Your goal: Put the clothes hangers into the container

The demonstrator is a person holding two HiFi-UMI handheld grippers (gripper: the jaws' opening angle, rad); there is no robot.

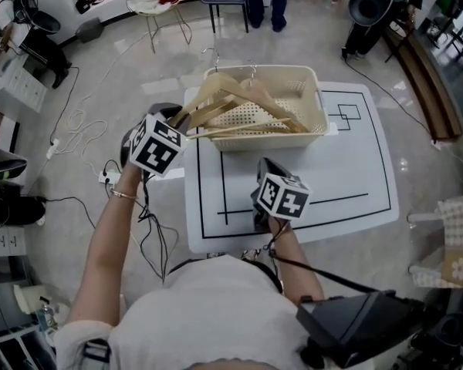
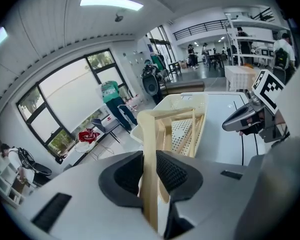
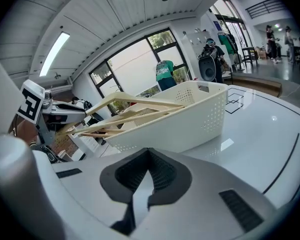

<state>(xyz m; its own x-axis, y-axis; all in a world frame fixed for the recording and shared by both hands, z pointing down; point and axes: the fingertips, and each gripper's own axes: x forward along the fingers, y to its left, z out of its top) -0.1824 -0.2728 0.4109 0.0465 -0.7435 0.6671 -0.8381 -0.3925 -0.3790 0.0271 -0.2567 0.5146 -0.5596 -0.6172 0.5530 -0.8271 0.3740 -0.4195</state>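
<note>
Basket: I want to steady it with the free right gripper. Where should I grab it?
Probably the thin top rim of the basket at its end on the head view's right, the right gripper coming down from above, jaws straddling the wall. The hangers lean out over the other end, where the left gripper clamps one.

No words, numbers or brand names can be read anywhere; the only signs are black-and-white square code markers on the left gripper's marker cube (image 1: 157,145) and the right gripper's marker cube (image 1: 283,196).
</note>
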